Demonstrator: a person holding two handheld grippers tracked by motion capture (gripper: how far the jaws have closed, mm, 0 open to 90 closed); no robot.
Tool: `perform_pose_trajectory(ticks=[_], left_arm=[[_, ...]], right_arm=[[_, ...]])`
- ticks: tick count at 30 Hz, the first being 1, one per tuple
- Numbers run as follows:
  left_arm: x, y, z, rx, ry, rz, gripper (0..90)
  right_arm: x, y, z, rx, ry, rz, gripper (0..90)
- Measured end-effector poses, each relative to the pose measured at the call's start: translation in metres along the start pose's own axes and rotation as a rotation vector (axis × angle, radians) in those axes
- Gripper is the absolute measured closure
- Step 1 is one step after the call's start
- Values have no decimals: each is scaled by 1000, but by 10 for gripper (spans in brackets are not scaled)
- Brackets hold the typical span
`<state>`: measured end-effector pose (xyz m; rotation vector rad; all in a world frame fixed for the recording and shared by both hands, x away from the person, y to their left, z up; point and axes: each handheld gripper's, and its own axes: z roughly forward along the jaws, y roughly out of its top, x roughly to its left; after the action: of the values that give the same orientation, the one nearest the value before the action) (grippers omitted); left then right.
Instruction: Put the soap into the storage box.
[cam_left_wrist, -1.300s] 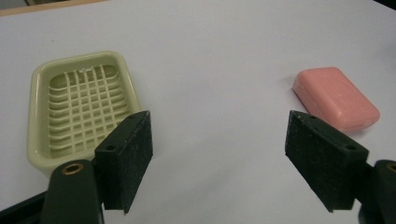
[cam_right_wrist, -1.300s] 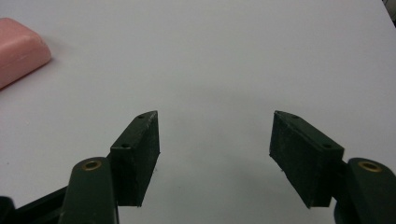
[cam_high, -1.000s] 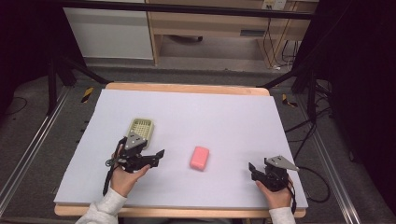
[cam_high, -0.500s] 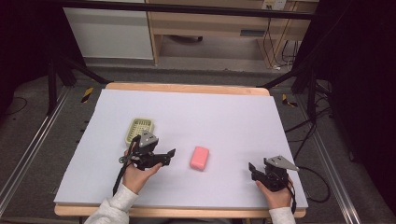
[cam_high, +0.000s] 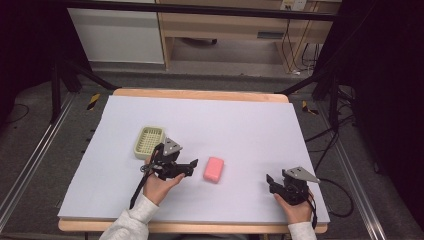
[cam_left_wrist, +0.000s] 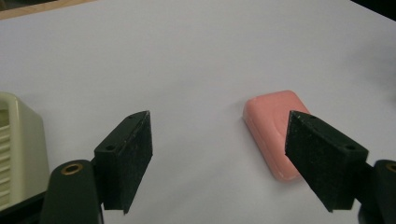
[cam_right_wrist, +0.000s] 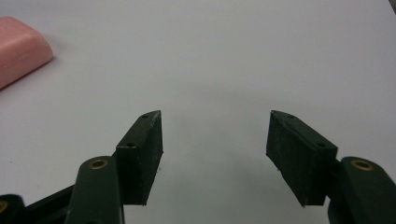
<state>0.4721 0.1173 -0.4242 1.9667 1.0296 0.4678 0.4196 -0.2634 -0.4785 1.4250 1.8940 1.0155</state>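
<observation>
While both grippers hang over the white table (cam_high: 250, 125), one pink soap bar (cam_high: 214, 169) lies near frame centre and one pale green slatted soap dish (cam_high: 149, 141) sits to its upper left. Left gripper (cam_high: 187, 166), jaws apart, is just left of the soap. Right gripper (cam_high: 272, 183), jaws apart too, is at lower right, well apart from it.

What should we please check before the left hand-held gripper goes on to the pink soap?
1. Left hand-held gripper open: ok.
2. Pink soap lying flat with bare table around it: ok.
3. Soap centred between the jaws: not ok, it sits by the right-side jaw in the left gripper view.
4. Green soap dish free of the path: ok, it lies behind the gripper.
5. Right hand-held gripper apart from the soap: ok.
</observation>
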Motion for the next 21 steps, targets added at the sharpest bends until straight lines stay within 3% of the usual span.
perform_pose_trajectory(ticks=[21], left_arm=[[-21, 9, 27, 26, -33, 2, 229]], right_arm=[[0, 0, 1, 9, 6, -1, 372]])
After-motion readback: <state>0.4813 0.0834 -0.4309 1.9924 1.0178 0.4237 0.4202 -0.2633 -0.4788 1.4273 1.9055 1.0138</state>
